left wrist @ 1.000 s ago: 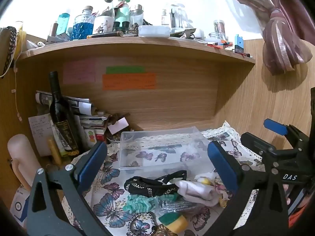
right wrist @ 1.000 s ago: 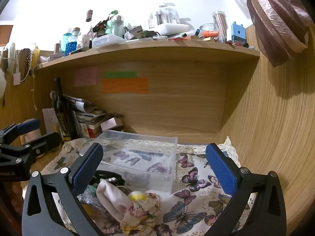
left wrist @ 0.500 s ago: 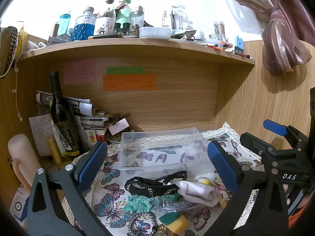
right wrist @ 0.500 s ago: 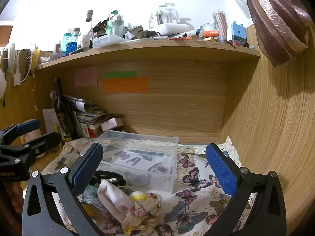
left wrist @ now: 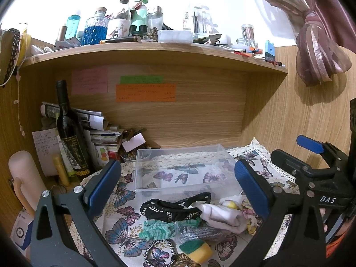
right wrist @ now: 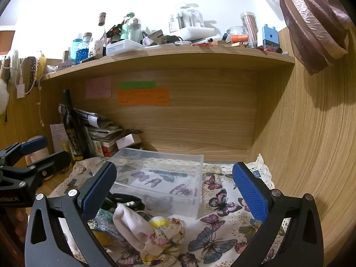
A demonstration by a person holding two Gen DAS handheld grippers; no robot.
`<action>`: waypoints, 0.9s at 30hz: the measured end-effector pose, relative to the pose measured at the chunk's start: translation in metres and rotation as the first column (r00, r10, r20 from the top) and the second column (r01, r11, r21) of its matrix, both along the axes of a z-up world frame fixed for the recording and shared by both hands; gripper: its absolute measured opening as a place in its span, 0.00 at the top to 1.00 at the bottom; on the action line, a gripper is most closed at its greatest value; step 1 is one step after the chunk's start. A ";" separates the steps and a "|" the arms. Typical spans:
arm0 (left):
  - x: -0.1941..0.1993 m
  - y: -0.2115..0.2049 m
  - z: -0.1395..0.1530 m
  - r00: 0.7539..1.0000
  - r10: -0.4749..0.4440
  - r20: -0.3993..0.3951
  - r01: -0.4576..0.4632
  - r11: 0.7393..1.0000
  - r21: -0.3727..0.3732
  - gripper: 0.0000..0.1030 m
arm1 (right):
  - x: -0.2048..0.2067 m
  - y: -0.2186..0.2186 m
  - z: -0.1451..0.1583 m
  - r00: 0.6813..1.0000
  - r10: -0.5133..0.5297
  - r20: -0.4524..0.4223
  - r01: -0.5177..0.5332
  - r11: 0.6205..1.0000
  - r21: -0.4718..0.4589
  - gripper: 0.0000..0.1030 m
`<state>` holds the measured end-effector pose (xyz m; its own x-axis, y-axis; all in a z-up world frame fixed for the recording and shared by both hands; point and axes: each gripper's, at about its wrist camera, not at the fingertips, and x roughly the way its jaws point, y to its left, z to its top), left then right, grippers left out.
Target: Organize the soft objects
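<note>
A: Where's the clear bin (left wrist: 184,169) sitting?

B: Mid-frame on the butterfly cloth (left wrist: 120,231), nothing in it. Soft pile is lying just below it, lower centre.

A: Grippers?

B: Left gripper (left wrist: 178,187) and right gripper (right wrist: 175,189) are both hanging released, jaws wide, holding nothing.

A: First pick?

B: Prob. the white cloth (right wrist: 131,224); I'm thinking pinch a fold, w/o dragging the black band (left wrist: 175,207).

A: Views differing?

B: Left cam's showing the green scrunchie (left wrist: 162,229) and sponge (left wrist: 197,248); right cam's barely showing them.

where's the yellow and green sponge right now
In the left wrist view the sponge lies at the bottom centre on the butterfly cloth, just in front of the teal scrunchie and the clear plastic box farther back.
</note>
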<state>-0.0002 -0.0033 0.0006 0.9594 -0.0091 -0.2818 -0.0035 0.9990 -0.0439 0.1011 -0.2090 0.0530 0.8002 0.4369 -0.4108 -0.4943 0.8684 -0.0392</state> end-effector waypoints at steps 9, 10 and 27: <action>0.000 0.000 -0.002 1.000 0.000 0.001 0.000 1.000 -0.002 0.00 | -0.001 0.000 0.001 1.000 0.001 -0.002 -0.001 1.000 0.002 0.00; 0.000 0.001 -0.002 1.000 -0.001 0.001 0.001 1.000 -0.003 0.00 | 0.000 0.000 0.001 1.000 0.001 -0.001 -0.001 1.000 0.001 0.00; -0.001 0.001 -0.002 1.000 0.002 0.005 -0.002 1.000 -0.003 0.00 | -0.001 0.001 0.001 1.000 0.005 -0.003 -0.005 1.000 0.012 0.00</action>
